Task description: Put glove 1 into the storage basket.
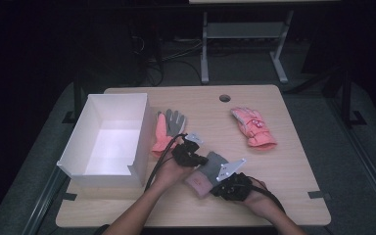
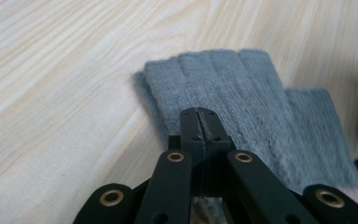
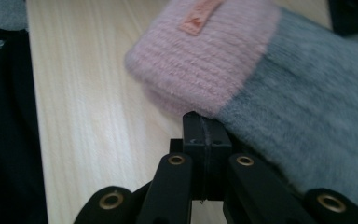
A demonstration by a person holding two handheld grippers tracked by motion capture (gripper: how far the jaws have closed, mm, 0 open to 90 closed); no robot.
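A grey knit glove (image 1: 214, 163) with a pink cuff (image 1: 198, 185) lies at the table's front centre between my two grippers. My left gripper (image 1: 199, 157) is at its finger end. In the left gripper view the jaws are pressed together, shut on the grey fingers (image 2: 223, 79). My right gripper (image 1: 223, 182) is at the glove's side by the cuff. In the right gripper view its jaws are shut on the edge where the pink cuff (image 3: 205, 60) meets the grey part (image 3: 307, 107). The glove stays low on the wooden table (image 1: 284, 171).
An open white box (image 1: 108, 141) stands at the left of the table. Just right of it lies a pink and grey glove (image 1: 169, 128). A pink mitten (image 1: 253, 127) lies at the right rear. A round hole (image 1: 224, 98) marks the table's far edge.
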